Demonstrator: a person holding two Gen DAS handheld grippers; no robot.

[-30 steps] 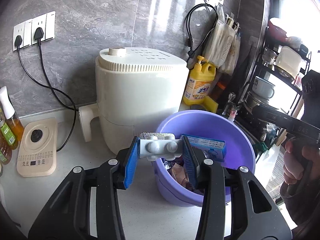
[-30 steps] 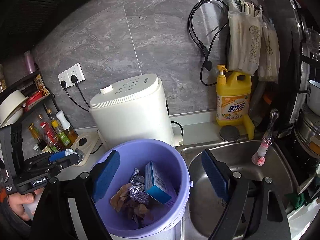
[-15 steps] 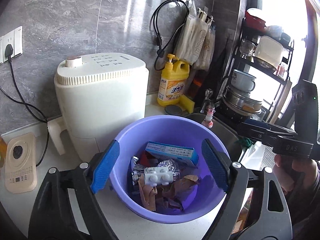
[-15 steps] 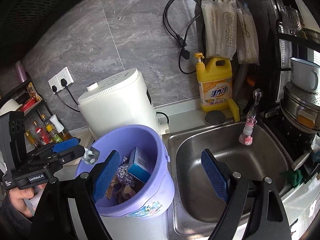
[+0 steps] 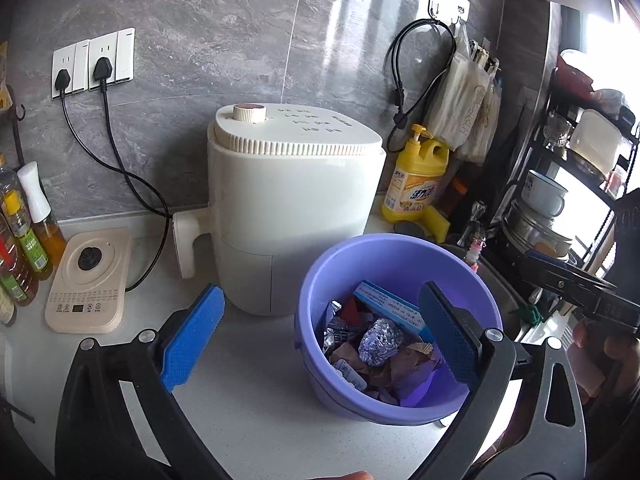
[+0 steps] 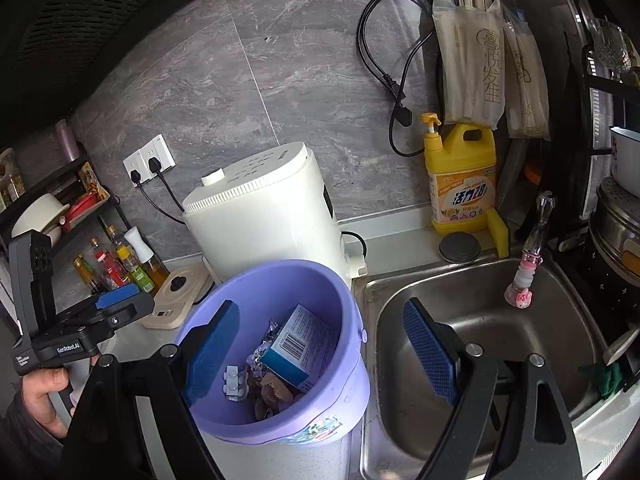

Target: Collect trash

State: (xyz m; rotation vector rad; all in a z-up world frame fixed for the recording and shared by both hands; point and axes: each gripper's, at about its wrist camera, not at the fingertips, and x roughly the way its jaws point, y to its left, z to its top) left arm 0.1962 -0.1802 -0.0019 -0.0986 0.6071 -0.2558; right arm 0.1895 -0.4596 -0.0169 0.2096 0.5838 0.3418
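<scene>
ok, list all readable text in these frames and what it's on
"活力28": yellow bottle label.
"GenRobot.AI": left tongs body.
"悦" and "生": hanging bag; top character unclear.
Blue box, cooker buttons, kettle base panel: print too small to read.

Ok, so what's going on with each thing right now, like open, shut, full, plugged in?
Left gripper: fingers open, holding nothing.
Right gripper: fingers open, holding nothing.
Purple bucket: upright, partly filled with trash.
White block: lying in the bucket.
Foil ball: crumpled, on top of the trash.
Blue box: tilted in the bucket.
Wall sockets: two black plugs in.
Sink: looks dry, tap not running.
</scene>
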